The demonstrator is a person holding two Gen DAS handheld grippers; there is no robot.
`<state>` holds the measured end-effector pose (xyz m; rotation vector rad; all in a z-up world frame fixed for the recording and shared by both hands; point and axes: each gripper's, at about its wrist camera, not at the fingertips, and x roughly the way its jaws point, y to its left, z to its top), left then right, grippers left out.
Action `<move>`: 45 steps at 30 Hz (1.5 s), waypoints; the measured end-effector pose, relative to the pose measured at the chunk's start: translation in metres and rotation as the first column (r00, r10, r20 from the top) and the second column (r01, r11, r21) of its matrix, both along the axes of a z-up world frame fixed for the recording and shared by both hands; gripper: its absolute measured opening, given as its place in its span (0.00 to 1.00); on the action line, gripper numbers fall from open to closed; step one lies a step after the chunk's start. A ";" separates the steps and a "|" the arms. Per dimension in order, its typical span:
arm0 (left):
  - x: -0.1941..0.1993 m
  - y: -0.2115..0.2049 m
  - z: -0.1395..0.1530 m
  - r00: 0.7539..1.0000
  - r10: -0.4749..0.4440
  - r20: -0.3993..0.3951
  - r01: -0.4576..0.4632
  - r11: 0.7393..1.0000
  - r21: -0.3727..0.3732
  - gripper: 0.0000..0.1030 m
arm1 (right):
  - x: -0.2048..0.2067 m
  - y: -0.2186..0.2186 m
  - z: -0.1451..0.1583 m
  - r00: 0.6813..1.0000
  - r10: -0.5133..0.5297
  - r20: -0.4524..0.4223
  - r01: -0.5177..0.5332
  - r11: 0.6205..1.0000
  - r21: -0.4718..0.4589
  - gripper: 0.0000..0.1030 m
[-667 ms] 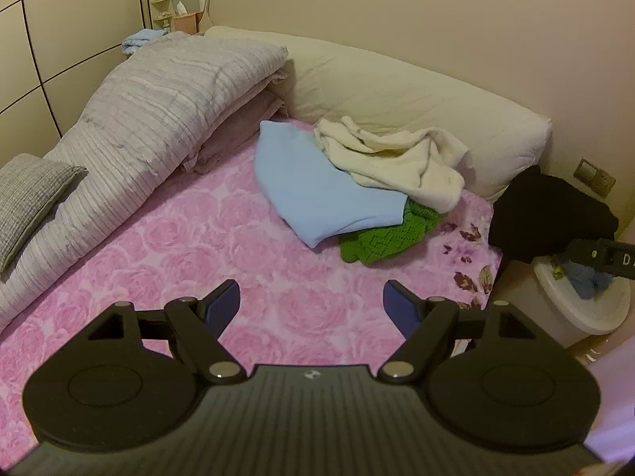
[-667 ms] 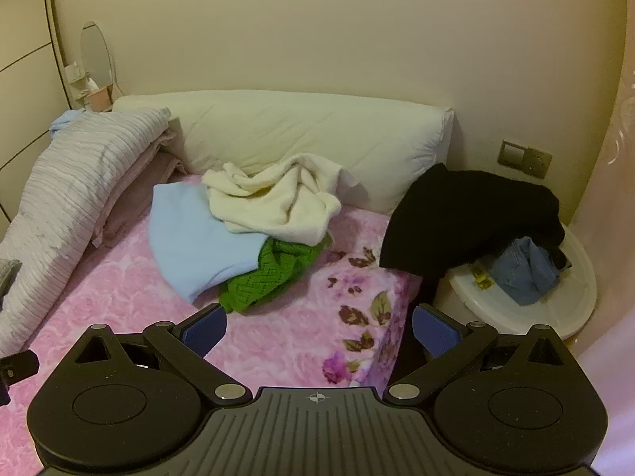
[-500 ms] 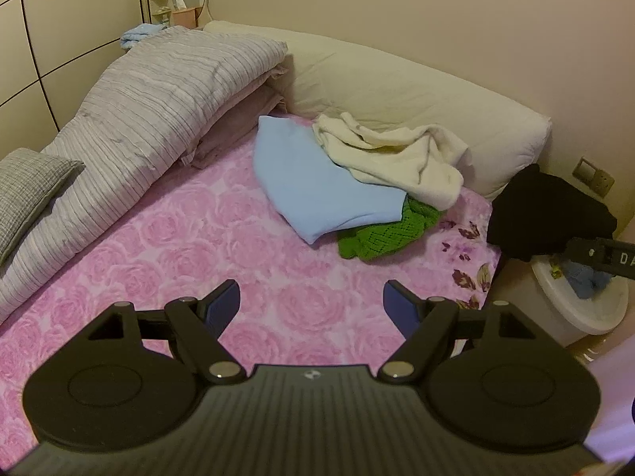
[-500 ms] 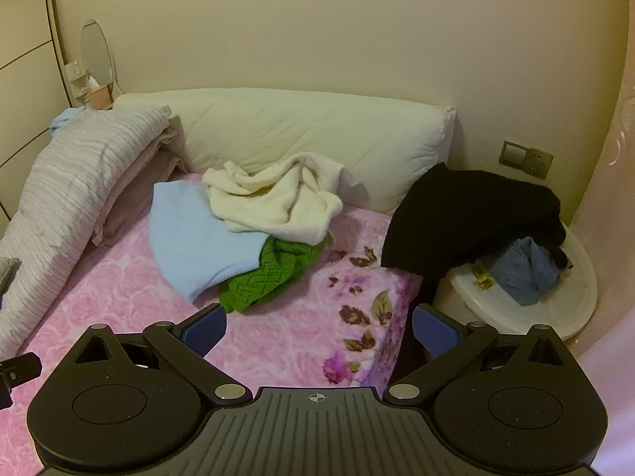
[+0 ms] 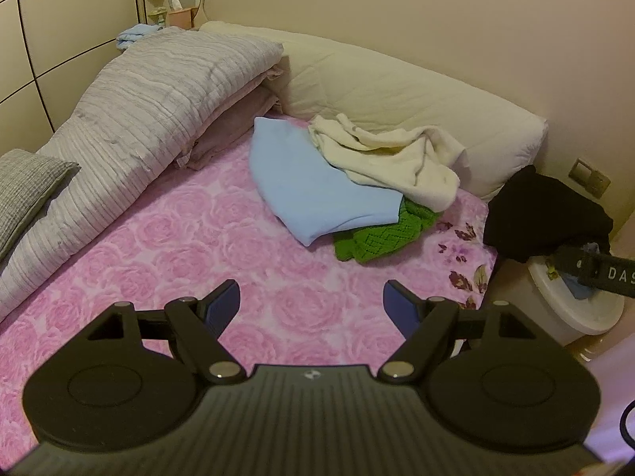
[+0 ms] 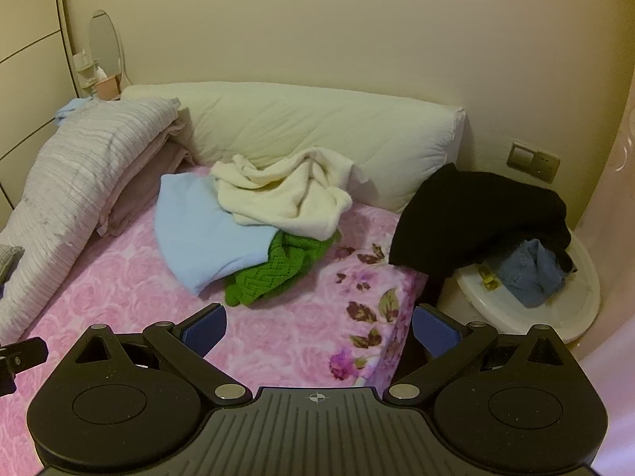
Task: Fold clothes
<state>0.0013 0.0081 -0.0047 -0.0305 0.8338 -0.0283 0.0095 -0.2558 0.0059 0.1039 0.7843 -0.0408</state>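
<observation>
Both grippers wide open, empty, over the bed
Cream garment at twelve o'clock overlaps blue one; grabbing could drag both

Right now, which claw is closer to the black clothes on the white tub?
Right. The right claw hangs over the bed's edge beside the black clothes on the white tub. The left claw is over the pink sheet, farther off.

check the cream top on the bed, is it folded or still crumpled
Crumpled, not folded. The cream top lies in a loose bunched heap with irregular creases, draped over the light blue garment and the green knit.
</observation>
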 end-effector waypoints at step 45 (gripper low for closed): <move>0.036 -0.008 -0.003 0.997 -0.073 -0.008 0.073 0.997 -0.014 0.74 | 0.019 0.007 -0.006 1.000 -0.011 -0.026 0.011 1.000 0.012 1.00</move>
